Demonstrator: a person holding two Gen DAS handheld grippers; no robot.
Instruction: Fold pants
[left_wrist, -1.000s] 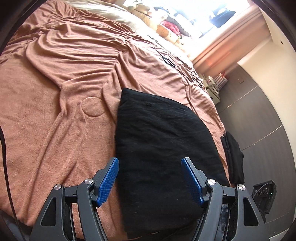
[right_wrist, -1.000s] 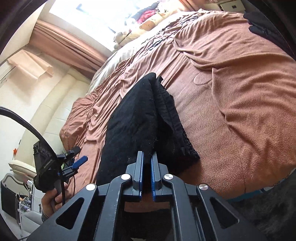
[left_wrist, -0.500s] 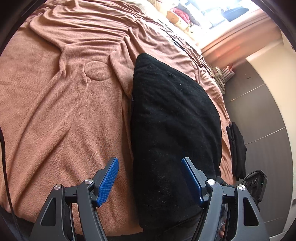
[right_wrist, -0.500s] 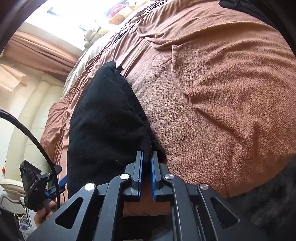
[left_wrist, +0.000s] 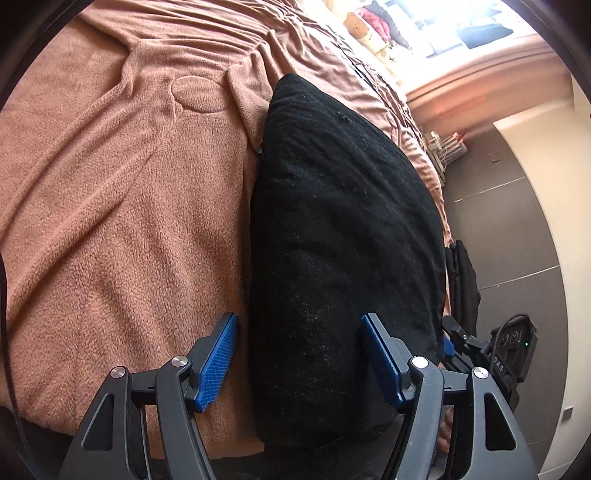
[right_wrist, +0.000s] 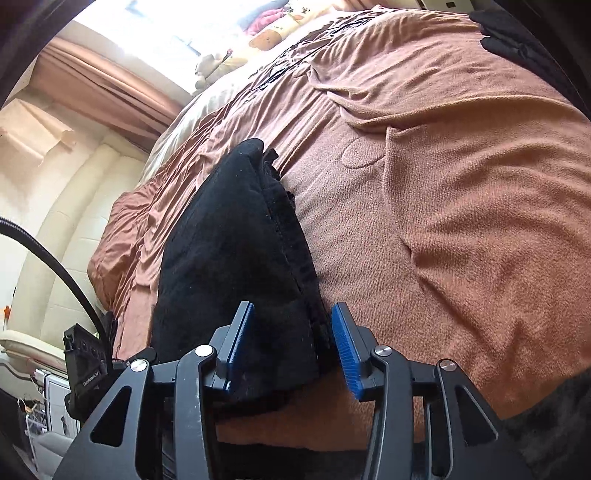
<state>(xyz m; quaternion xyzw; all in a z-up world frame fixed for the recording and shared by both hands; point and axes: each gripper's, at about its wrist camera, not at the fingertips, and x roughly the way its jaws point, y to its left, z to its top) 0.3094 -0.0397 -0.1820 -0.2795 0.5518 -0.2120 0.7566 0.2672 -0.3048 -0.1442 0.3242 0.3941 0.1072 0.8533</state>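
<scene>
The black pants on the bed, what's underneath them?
The black pants lie on a brown fleece blanket that spreads out around them over the bed. What the blanket covers cannot be seen. Neither can the pants' own lower layers, hidden beneath the top fold.

bedroom: blanketed bed (left_wrist: 110, 221), curtains (right_wrist: 110, 85)

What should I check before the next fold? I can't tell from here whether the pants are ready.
1. Right hand-held gripper off the cloth: ok, open, its fingers either side of the pants' near corner.
2. Left hand-held gripper free: ok, open, holding nothing.
3. Pants lie flat on the blanket: ok, one smooth panel.
4. Edges lined up: not ok, a lower layer sticks out along the right side.
5. Near end fully on the bed: cannot tell, hidden by the grippers.
</scene>
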